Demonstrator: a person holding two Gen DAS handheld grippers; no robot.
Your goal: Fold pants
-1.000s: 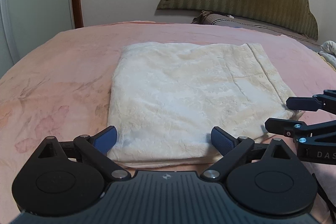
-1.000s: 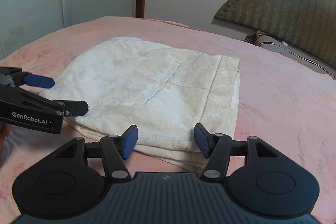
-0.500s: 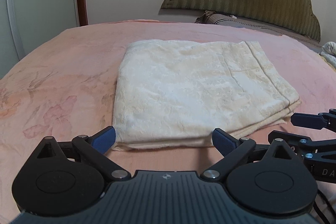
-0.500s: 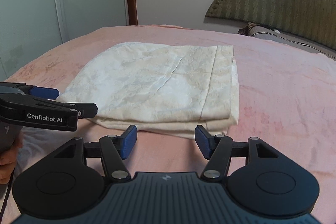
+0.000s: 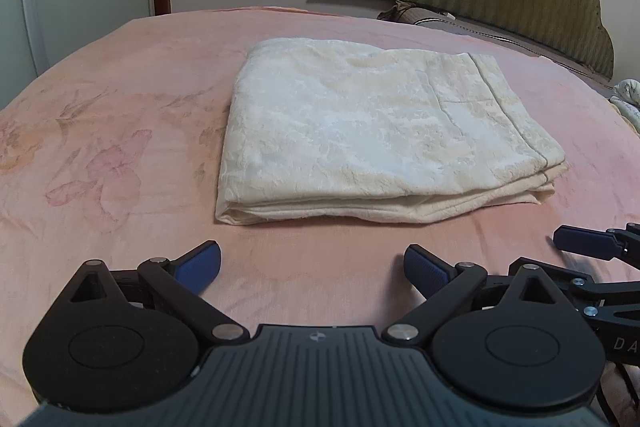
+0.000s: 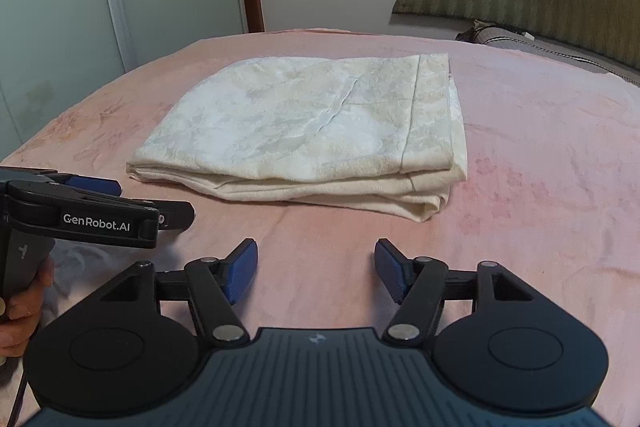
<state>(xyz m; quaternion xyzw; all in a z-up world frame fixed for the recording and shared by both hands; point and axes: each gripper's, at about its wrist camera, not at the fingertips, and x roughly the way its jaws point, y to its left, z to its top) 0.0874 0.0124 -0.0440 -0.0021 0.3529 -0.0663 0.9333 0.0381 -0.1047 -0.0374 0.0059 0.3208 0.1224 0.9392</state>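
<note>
"GenRobot.AI" is printed in white on the side of the left gripper [image 6: 100, 211]. "DA", cut off, is seen on the right gripper [image 5: 588, 271].

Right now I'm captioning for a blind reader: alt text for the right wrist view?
A folded cream textured pair of pants lies on a pink bedspread. The open right gripper sits short of it, empty; the left gripper is alongside.

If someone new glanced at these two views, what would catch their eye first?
Most likely the cream pants, folded into a neat stack in the middle of the pink bedspread. Next, the left gripper and right gripper, both open over bare bedspread just short of the stack.
</note>
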